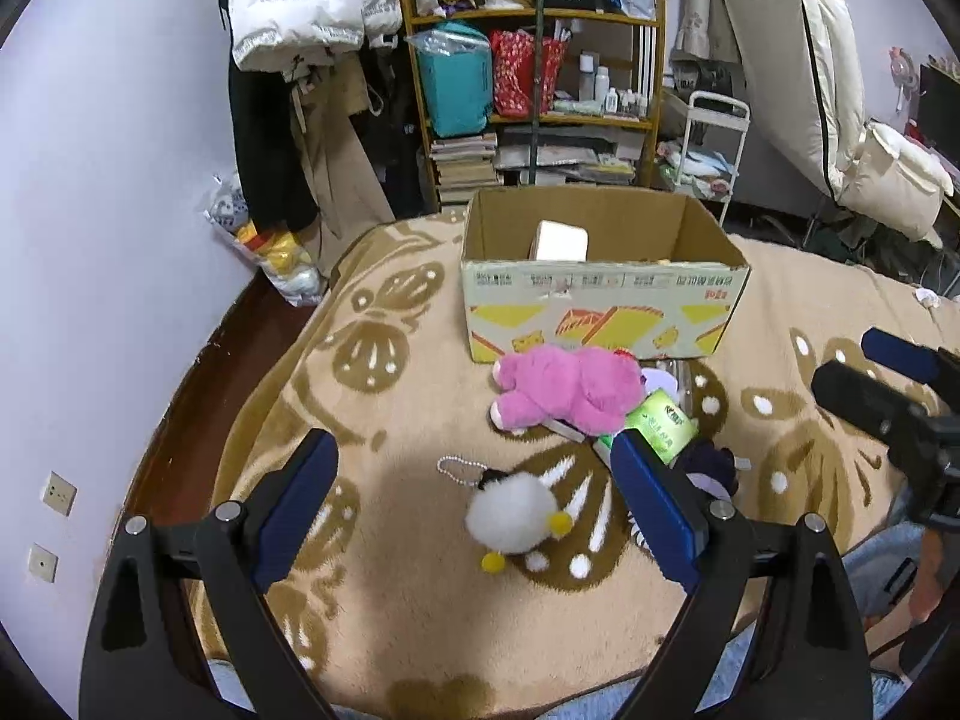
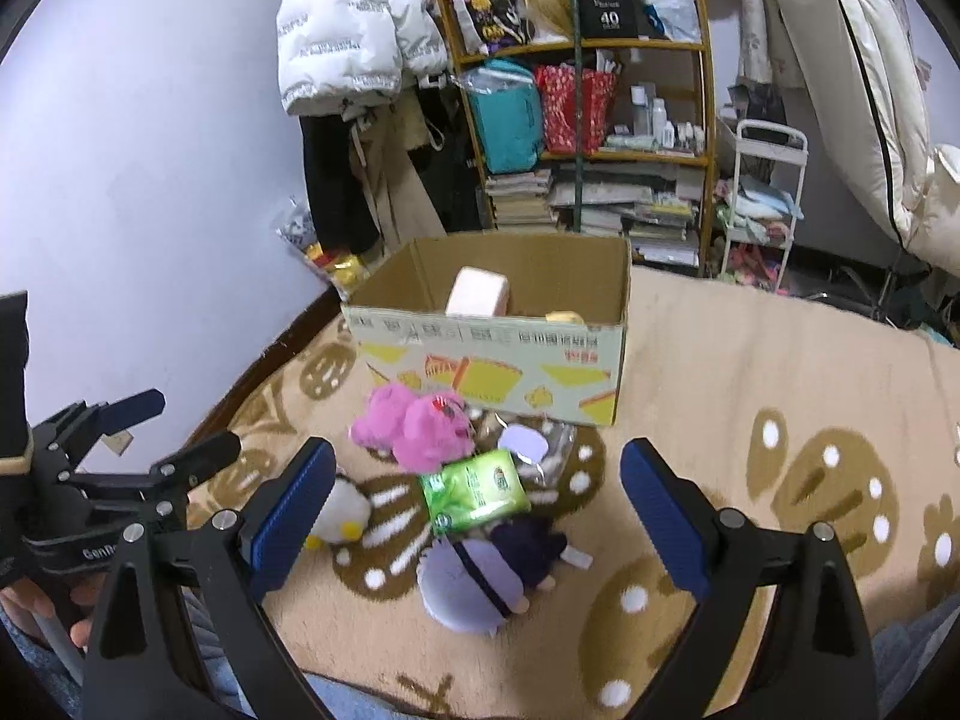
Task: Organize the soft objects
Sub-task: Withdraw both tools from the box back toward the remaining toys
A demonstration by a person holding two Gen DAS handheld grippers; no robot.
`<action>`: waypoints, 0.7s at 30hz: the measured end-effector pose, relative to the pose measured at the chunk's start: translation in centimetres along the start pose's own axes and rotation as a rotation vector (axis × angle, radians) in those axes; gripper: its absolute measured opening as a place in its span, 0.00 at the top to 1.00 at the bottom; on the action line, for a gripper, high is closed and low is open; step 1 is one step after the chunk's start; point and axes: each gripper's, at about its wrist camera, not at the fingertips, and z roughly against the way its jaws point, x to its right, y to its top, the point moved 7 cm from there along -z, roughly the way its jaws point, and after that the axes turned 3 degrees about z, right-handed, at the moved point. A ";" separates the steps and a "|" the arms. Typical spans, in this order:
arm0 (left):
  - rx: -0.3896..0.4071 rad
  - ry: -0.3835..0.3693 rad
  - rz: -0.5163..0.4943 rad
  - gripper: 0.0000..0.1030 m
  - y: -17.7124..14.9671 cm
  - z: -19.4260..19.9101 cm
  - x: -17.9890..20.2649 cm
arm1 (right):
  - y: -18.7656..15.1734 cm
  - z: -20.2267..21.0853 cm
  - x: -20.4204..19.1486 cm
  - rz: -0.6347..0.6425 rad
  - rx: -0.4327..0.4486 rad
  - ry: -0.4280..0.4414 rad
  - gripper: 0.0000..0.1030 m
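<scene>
Pink plush toy [image 1: 567,387] lying beside a cardboard box [image 1: 600,312], white fluffy keychain toy [image 1: 513,519] between wide-open left tongs [image 1: 474,504], right tongs [image 2: 477,516] spread wide and empty above a purple plush [image 2: 480,576] on the patterned blanket [image 1: 390,420]

The right gripper [image 2: 477,510] hangs over the patterned blanket [image 2: 750,372] with its blue-padded fingers [image 2: 294,516] spread wide, nothing between them. Below lie a green tissue pack [image 2: 474,489], a purple plush doll [image 2: 480,576] nearer the camera, a pink plush toy [image 2: 414,426] and a white fluffy toy [image 2: 345,510] partly behind the left finger. A cardboard box [image 2: 498,360] stands open beyond. The left gripper [image 2: 174,426] shows at the left edge, its fingers apart.
</scene>
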 end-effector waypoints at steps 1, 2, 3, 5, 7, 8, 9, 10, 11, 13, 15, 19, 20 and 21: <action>-0.007 0.000 -0.001 0.11 0.0 -0.2 0.0 | -0.3 -0.2 0.1 -0.001 -0.007 -0.003 0.03; -0.013 0.002 0.001 0.11 -0.1 -0.5 -0.1 | -0.6 -0.6 0.1 -0.002 -0.020 -0.004 0.03; -0.016 0.002 0.002 0.11 -0.1 -0.6 -0.1 | -0.8 -1.0 0.1 -0.002 -0.028 -0.004 0.03; -0.029 0.003 0.006 0.11 -0.2 -1.2 -0.2 | -1.2 -1.6 0.1 0.000 -0.047 -0.005 0.03; -0.035 0.009 0.005 0.11 -0.3 -1.7 -0.2 | -1.4 -2.0 0.0 0.009 -0.056 -0.010 0.03; -0.038 0.013 0.003 0.11 -0.3 -1.9 -0.1 | -1.5 -2.1 0.0 0.013 -0.058 -0.013 0.03; -0.042 0.015 0.002 0.11 -0.4 -2.2 -0.1 | -1.5 -2.3 0.0 0.014 -0.061 -0.011 0.03; -0.046 0.016 0.003 0.11 -0.4 -2.5 -0.1 | -1.5 -2.5 0.1 0.010 -0.066 -0.008 0.03; -0.051 0.015 0.006 0.11 -0.5 -2.8 -0.1 | -1.6 -2.7 0.1 0.004 -0.072 -0.005 0.03; -0.061 0.016 0.011 0.11 -0.6 -3.4 -0.1 | -1.8 -3.4 0.3 -0.008 -0.091 -0.002 0.03; -0.075 0.020 0.016 0.11 -0.6 -4.1 -0.2 | -2.1 -4.1 0.4 -0.017 -0.112 -0.004 0.03; -0.096 0.026 0.020 0.11 -0.8 -5.4 -0.3 | -2.4 -5.0 0.6 -0.019 -0.137 -0.013 0.03; -0.102 0.025 0.021 0.11 -0.9 -5.6 -0.3 | -2.5 -5.2 0.6 -0.019 -0.143 -0.014 0.03; -0.109 0.025 0.023 0.11 -1.0 -5.9 -0.3 | -2.5 -5.5 0.6 -0.017 -0.149 -0.015 0.03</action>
